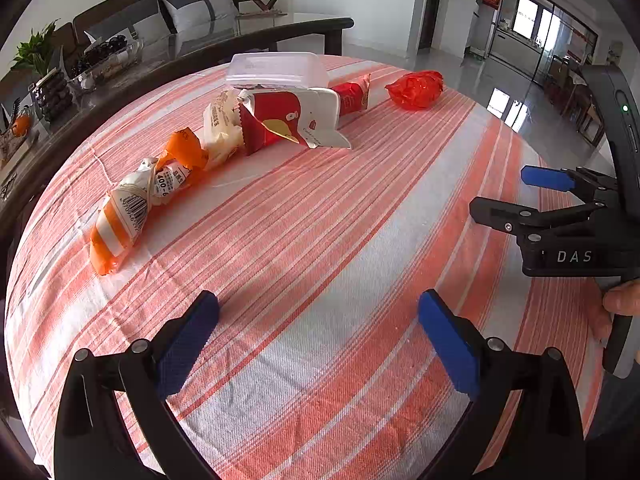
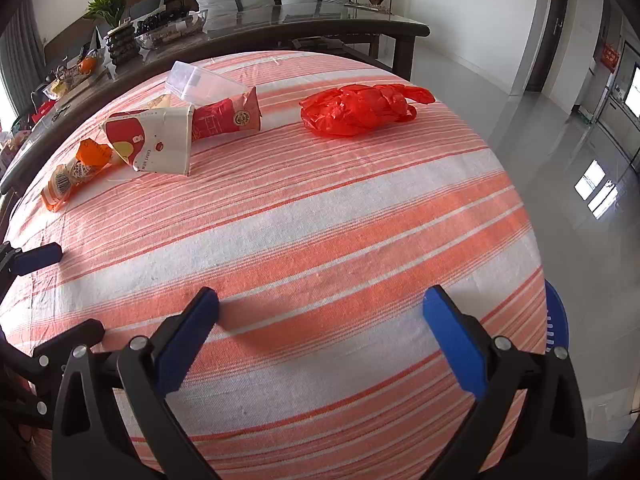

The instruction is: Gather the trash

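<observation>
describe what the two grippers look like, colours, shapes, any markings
Both are alike: the left gripper and the right gripper have black angular plastic finger arms with silver bolts, each tipped by a flat blue textured pad. In the left wrist view the right gripper's black body carries white letters "DAS", and its grey handle shows a small green light. No cables show.

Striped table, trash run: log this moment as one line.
left gripper: open, empty | right gripper: open, empty | red plastic bag: untouched on striped tablecloth | wrappers: untouched beside clear container
</observation>
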Available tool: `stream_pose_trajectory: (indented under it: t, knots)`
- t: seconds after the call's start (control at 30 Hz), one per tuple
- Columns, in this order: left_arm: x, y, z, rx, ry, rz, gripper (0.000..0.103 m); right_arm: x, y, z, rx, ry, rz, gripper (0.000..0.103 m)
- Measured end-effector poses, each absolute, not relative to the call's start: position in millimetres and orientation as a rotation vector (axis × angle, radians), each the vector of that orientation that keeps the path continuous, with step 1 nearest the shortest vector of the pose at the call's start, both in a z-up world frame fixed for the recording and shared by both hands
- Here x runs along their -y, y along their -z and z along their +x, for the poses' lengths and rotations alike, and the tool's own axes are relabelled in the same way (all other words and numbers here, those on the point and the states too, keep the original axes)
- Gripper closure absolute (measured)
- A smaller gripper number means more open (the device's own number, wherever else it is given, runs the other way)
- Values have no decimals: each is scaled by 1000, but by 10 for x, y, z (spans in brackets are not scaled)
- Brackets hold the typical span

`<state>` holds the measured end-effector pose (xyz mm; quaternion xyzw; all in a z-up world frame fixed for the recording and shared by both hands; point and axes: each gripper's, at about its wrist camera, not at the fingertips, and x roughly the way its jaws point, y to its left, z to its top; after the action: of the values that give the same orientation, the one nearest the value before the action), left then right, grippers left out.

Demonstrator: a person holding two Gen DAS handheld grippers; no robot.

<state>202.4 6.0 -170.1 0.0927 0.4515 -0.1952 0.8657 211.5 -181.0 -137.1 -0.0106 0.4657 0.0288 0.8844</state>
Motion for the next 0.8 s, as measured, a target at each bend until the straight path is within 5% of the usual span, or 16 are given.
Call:
stream_pose_trajectory:
  t: [0.8]
  knots:
    - [-56,1696,2010,-943,400,204,5,1805,1371,2117,-970,-60,-23,4]
